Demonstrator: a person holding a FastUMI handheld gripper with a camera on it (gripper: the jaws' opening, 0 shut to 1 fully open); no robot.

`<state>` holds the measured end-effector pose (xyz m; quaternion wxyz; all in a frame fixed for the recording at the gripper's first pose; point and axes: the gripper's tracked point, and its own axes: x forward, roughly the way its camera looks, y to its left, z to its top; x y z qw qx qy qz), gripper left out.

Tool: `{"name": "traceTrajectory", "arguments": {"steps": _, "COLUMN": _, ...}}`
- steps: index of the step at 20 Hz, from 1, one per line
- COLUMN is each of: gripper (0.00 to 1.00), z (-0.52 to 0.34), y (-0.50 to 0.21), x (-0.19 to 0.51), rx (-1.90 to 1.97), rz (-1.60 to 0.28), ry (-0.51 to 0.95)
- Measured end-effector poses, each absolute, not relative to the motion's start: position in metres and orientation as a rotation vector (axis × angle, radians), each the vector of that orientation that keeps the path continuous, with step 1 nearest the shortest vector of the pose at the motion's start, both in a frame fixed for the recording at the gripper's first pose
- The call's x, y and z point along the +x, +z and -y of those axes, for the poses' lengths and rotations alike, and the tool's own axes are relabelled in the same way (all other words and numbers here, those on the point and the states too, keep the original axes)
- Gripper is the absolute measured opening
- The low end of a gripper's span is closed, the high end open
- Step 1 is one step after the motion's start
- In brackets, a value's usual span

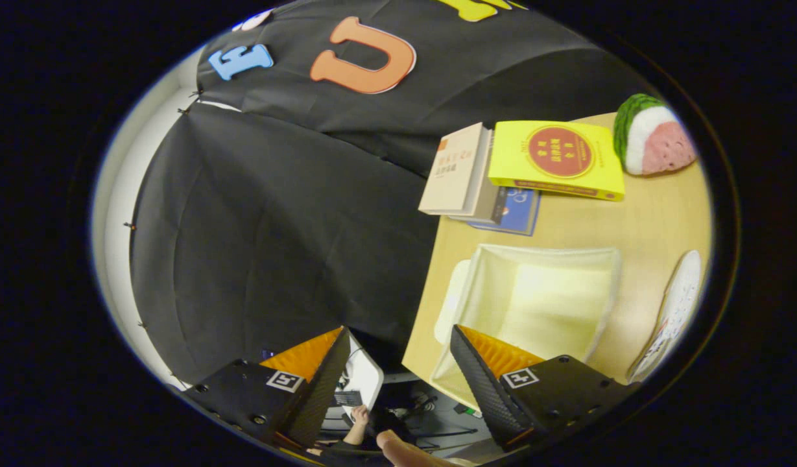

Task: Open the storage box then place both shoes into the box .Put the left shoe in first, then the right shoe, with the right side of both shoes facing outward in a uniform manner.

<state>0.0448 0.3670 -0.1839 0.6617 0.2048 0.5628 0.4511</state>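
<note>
The gripper (395, 373) stood wide open, gripping nothing. The storage box (541, 305) sat open and empty on the wooden table (644, 220), its mouth facing the camera, just beyond the right finger. A white shoe (677, 311) lay lengthwise beside the box. Books (554, 159) lay beyond.

Evenly lit from overhead, table (638, 220) bright; soft shadows; strong fisheye bending at edges; gripper (398, 370) fingers sharp, spread.

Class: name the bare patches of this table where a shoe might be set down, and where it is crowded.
Bare wood lies between the storage box and the books, and beyond the shoe toward the watermelon toy. The far edge is crowded. The open tool hovers at the table's corner.
</note>
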Motion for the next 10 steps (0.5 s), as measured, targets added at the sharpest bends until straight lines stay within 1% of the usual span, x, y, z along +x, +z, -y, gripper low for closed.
{"name": "traceTrajectory", "arguments": {"steps": 6, "gripper": 0.95, "z": -0.248, "y": -0.26, "x": 0.091, "rx": 0.365, "rz": -1.304, "ry": 0.773}}
{"name": "traceTrajectory", "arguments": {"steps": 10, "gripper": 0.95, "z": -0.165, "y": -0.336, "x": 0.103, "rx": 0.165, "rz": -1.373, "ry": 0.582}}
